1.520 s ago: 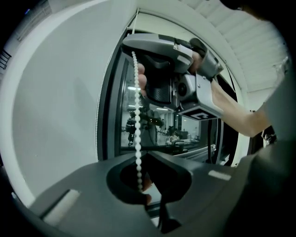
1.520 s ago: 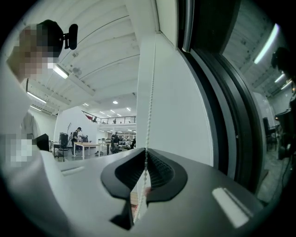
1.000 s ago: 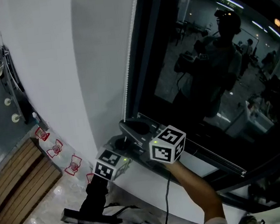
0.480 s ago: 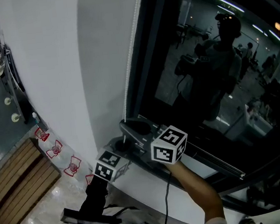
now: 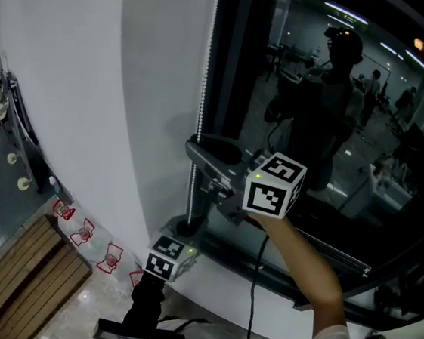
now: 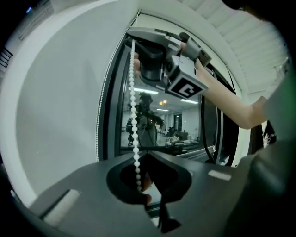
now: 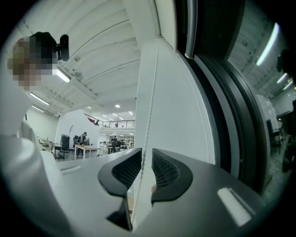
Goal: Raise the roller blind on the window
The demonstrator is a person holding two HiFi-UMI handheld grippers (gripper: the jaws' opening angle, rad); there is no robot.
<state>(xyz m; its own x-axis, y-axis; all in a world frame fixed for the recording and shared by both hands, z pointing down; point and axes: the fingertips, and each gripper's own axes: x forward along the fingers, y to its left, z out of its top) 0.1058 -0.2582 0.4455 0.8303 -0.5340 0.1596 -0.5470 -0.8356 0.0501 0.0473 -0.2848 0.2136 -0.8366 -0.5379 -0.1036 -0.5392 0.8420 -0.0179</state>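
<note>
Lowest and nearest, the left claw (image 6: 142,184) is clamped on the bead chain (image 6: 134,115) and keeps it taut. Above it, the right claw (image 7: 144,172) has just been opening. Its jaws stand narrowly apart, and the chain runs between them unpinched. To do this step well, I judge it should close squarely on the beads high up before the left claw lets go, then pull straight down in line with the chain. Beyond, the dark window (image 5: 327,114) shows no blind across it.

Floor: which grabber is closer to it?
Left. The left gripper sits lower, nearer the floor; the right gripper is higher up, jaws just opening around the bead chain.
</note>
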